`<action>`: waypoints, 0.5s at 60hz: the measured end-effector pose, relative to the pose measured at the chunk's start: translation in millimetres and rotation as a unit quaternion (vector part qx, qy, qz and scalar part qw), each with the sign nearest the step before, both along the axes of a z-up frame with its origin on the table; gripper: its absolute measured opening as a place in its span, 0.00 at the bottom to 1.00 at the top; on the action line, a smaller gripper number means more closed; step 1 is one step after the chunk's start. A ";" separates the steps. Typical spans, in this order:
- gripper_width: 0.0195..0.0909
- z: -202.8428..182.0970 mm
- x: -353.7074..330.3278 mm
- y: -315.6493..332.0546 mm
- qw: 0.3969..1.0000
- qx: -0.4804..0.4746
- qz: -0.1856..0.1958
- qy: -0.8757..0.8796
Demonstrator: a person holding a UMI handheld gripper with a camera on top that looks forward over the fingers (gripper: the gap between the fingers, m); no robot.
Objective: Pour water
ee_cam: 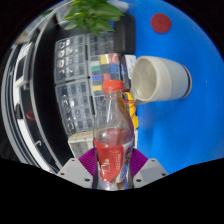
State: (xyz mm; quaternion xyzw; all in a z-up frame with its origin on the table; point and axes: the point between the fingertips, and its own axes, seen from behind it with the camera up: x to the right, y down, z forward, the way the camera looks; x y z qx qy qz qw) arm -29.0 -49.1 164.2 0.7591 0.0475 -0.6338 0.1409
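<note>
A clear plastic bottle (112, 130) with an orange cap and a red label stands upright between my fingers. My gripper (111, 165) is shut on the bottle, with the purple pads (84, 158) pressing its labelled lower body from both sides. A beige cup (160, 79) lies tilted on its side beyond the bottle and to the right, its mouth facing the bottle's cap. The cup is over a blue round surface (190, 45). Whether the cup holds water cannot be seen.
A clear plastic rack (75, 85) with stacked compartments stands left of the bottle. A green plant (92, 14) sits beyond it. A small box with coloured squares (104, 68) is behind the bottle's cap. A red spot (159, 22) marks the blue surface.
</note>
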 end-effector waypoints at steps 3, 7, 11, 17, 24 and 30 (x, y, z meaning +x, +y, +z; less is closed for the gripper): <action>0.29 3.1 -0.6 1.7 1.000 -0.031 -0.001 -0.007; 0.29 3.5 -1.2 2.1 0.997 -0.071 -0.001 -0.020; 0.29 3.2 -0.3 6.6 0.994 -0.109 -0.006 -0.032; 0.30 0.8 0.1 10.6 0.989 -0.143 -0.006 -0.044; 0.30 -1.1 2.8 11.7 0.989 -0.140 0.005 -0.051; 0.30 2.9 6.3 14.1 0.994 -0.097 0.015 -0.041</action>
